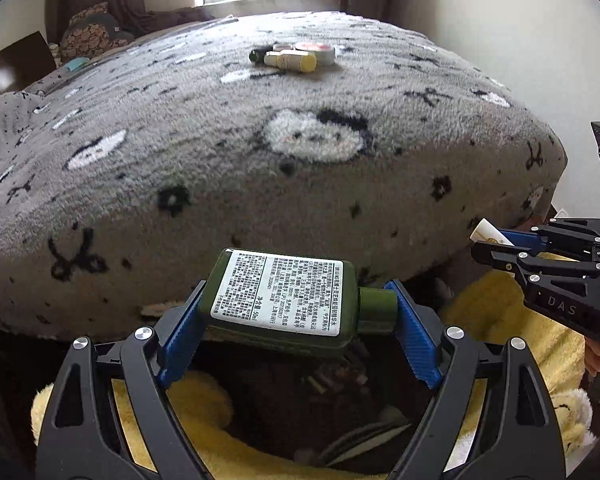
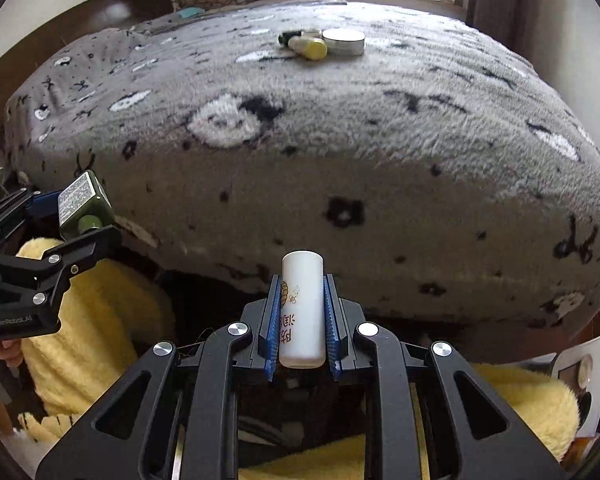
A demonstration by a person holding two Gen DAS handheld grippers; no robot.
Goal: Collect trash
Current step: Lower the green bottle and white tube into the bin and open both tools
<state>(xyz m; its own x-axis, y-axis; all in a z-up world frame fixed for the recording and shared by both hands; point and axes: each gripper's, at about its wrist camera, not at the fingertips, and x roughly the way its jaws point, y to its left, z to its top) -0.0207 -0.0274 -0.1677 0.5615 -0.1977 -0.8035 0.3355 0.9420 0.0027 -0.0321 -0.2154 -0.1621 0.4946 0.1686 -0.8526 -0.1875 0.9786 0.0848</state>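
My left gripper (image 1: 296, 308) is shut on a dark green bottle (image 1: 284, 300) with a white label, held sideways below the bed's near edge, over a dark opening ringed by yellow fleece (image 1: 204, 412). The green bottle also shows at left in the right wrist view (image 2: 84, 204). My right gripper (image 2: 302, 312) is shut on a white tube (image 2: 302, 308) with printed characters, held upright over the same yellow fleece (image 2: 100, 320). The right gripper shows at the right edge of the left wrist view (image 1: 496, 244), with the tube's tip (image 1: 486, 232).
A bed with a grey patterned fleece blanket (image 1: 300, 128) fills the view ahead. On it, far back, lie a yellow-capped bottle (image 1: 296, 60), a round tin (image 1: 316, 52) and a small dark item (image 1: 256, 55). Window and curtains stand behind; pillows at far left.
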